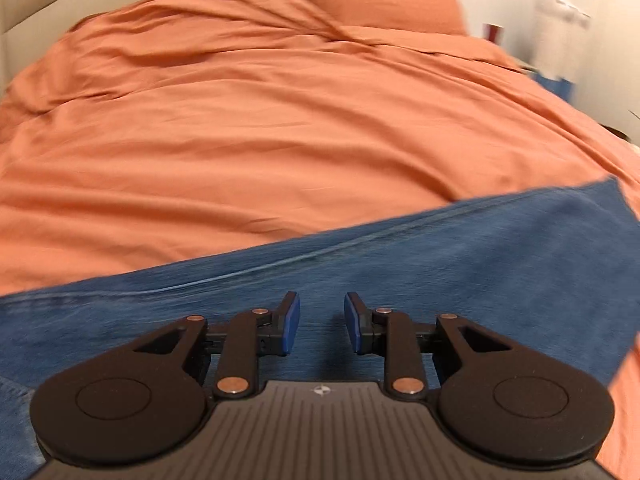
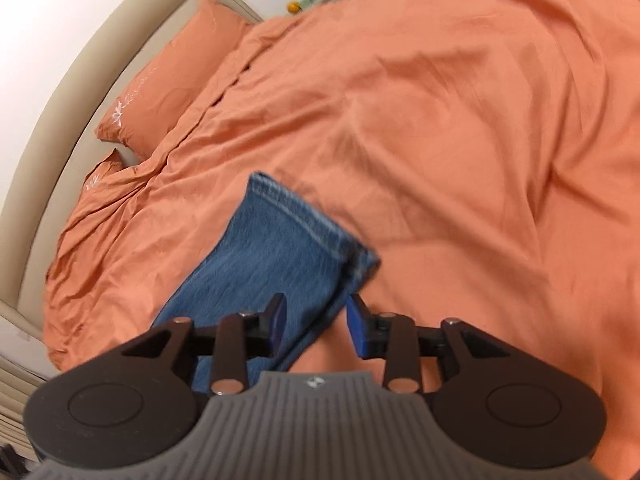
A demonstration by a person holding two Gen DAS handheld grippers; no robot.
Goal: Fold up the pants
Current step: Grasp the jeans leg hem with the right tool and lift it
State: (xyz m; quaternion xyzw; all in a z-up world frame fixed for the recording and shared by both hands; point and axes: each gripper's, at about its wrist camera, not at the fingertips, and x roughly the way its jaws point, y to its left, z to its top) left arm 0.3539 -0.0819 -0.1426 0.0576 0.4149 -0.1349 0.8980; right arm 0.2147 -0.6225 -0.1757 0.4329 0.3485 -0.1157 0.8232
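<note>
The blue jeans (image 1: 400, 264) lay flat on the orange duvet (image 1: 240, 120) of the bed, a hemmed leg end (image 2: 296, 220) pointing toward the pillows (image 2: 168, 80). The left gripper (image 1: 322, 322) hovered over the denim, jaws parted and empty. The right gripper (image 2: 316, 326) stood parted too, the leg's edge between its blue pads (image 2: 356, 330), not pinched.
</note>
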